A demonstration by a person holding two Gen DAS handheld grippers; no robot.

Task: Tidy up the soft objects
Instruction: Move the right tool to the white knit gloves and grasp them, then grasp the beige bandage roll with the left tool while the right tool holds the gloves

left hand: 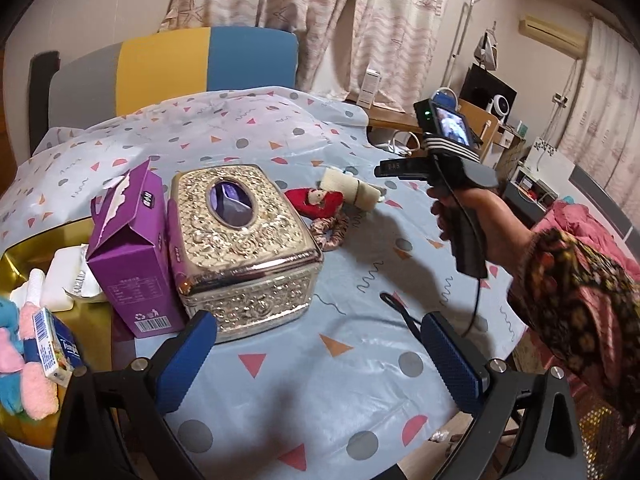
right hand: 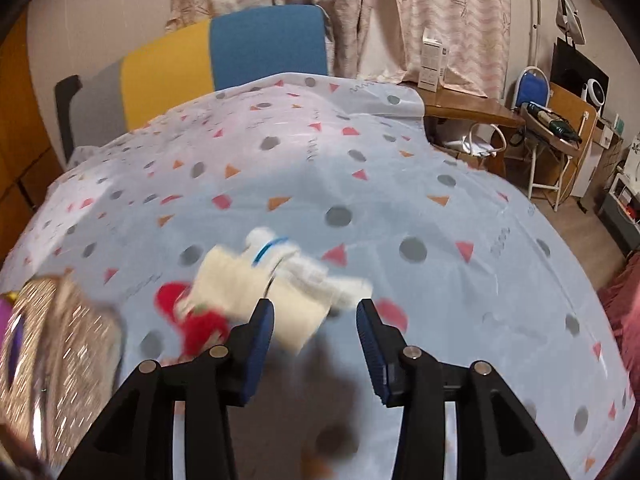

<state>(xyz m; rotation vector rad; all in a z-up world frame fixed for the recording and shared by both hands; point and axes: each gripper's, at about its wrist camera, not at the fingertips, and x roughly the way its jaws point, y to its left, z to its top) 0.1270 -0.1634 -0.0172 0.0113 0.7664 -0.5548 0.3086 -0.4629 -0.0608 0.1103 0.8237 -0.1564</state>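
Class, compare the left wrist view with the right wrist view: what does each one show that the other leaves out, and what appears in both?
Only the left wrist view shows the purple carton, the pink scrunchie, the gold tray of soft items, and the person's right hand holding the right gripper. Only the right wrist view shows that gripper's blue pads open just short of the cream cloth toy. Both show that toy, the red plush, the ornate tissue box, the patterned tablecloth and the chair.

Ornate box (right hand: 60, 356) motion-blurred, cut by left edge; cream roll (right hand: 256, 292) smeared.
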